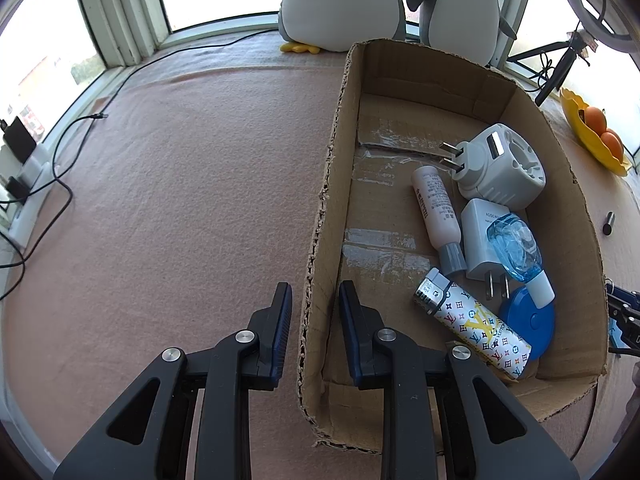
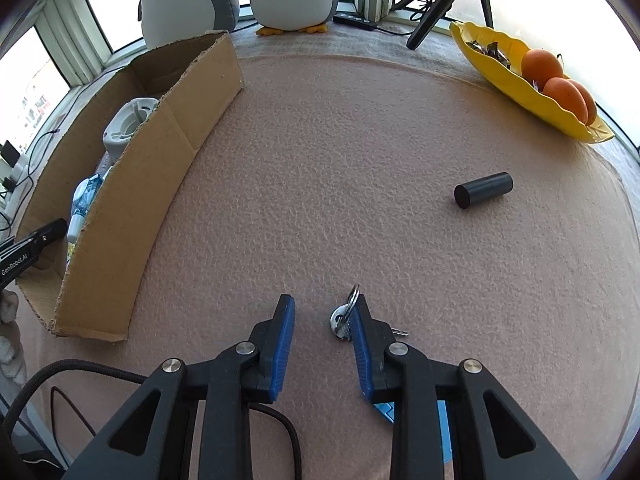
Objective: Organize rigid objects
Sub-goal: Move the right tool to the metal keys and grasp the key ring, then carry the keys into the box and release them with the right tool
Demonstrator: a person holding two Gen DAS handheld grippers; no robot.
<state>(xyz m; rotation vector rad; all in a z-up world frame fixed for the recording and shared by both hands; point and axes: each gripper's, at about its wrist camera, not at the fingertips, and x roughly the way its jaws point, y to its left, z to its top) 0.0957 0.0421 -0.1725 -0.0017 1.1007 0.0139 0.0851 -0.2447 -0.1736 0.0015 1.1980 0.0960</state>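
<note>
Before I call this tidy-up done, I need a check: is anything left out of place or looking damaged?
Yes. A black cylinder and a bunch of keys lie loose on the pink mat, outside the cardboard box holding the other items. The box's cut top edges look ragged. Nothing appears spilled.

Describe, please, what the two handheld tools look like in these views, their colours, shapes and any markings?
Both are black plastic, with triangular cut-outs in the arms and round silver pivot pins. The left tool and the right tool each carry two slim fingers faced with ribbed blue pads. In the right wrist view the left tool's body bears white "GenRobot.AI" lettering.
</note>
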